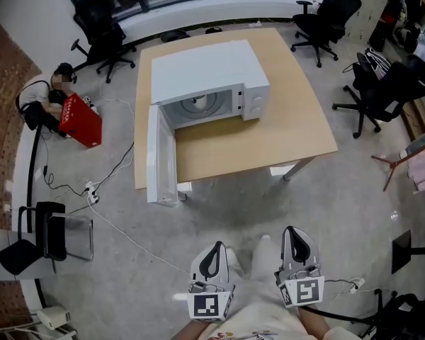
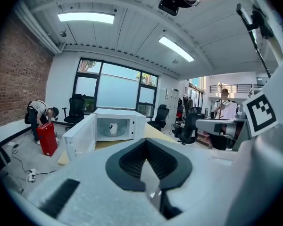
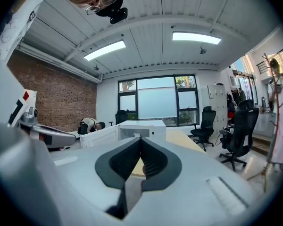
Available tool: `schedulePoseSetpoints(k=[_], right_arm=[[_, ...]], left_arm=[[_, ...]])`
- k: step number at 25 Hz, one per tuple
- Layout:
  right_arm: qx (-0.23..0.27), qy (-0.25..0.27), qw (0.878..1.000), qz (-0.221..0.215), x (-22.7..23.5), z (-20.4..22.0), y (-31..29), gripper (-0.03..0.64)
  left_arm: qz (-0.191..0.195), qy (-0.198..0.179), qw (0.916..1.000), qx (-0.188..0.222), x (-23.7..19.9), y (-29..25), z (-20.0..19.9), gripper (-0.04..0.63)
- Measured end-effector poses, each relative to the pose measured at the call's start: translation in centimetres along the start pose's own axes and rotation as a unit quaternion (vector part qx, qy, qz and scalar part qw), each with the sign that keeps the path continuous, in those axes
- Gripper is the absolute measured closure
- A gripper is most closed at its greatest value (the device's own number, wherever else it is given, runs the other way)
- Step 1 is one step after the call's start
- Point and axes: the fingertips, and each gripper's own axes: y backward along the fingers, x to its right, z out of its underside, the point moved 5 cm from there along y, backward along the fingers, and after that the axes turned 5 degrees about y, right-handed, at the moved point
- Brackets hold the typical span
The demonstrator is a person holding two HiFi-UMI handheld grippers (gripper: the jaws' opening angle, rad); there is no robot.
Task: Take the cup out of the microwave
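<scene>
1. The small white cup (image 2: 113, 127) stands upright on the glass turntable (image 2: 106, 133) inside the white microwave oven (image 1: 205, 69). The oven sits on the light wooden table (image 1: 290, 133), far from the person and a little to the left.
2. The oven's white door (image 1: 161, 154) is already swung fully open, reaching out past the table's near-left edge. No opening step seems needed, so the job in hand is the approach.
3. The left gripper (image 1: 214, 248) has its jaws clenched, tips meeting, with nothing between them. The right gripper (image 1: 292, 231) is the same, closed on nothing. Both hang low near the person's body, well apart from the table.
4. Walk in towards the cavity from the near side, keeping right of the door so that neither gripper knocks it.
5. Mind the white cable (image 1: 127, 238) lying on the floor to the near left of the table.
6. The right gripper probably suits the reach best, since the door blocks the left side.
7. Release its jaws before it enters the cavity, as clenched tips would only push the cup over.
8. Take the cup across its body, level, then draw it straight out towards the near side, clear of the cavity's edges.
</scene>
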Motion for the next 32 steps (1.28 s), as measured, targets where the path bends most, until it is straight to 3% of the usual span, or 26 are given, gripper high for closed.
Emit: schedulePoseSetpoints(k=[10, 18, 22, 23, 24, 32], right_arm=[[-0.002, 0.014, 1.000, -0.024, 5.8, -0.2, -10.6, 0.609], [0.007, 0.028, 0.995, -0.098, 11.5, -2.0, -20.7, 0.609], [0.036, 0.015, 0.992, -0.118, 11.7, -3.3, -24.3, 0.609], [0.034, 0.012, 0.992, -0.121, 11.5, -3.4, -24.9, 0.609], [0.029, 0.013, 0.992, -0.124, 11.3, -3.4, -25.4, 0.609], [0.025, 0.014, 0.993, -0.112, 10.5, -3.6, -29.0, 0.609]], left_arm=[[-0.029, 0.000, 0.9995, -0.016, -1.8, -9.9, -2.1, 0.591], [-0.084, -0.008, 0.9964, 0.012, -1.7, -19.8, -6.5, 0.591], [-0.093, 0.011, 0.9950, 0.033, -1.9, -22.7, -7.6, 0.586], [-0.090, 0.020, 0.9949, 0.041, -2.0, -23.3, -8.2, 0.531], [-0.087, 0.025, 0.9947, 0.048, -2.1, -23.8, -8.6, 0.518], [-0.083, 0.020, 0.9962, 0.018, -6.2, -28.1, -7.7, 0.494]])
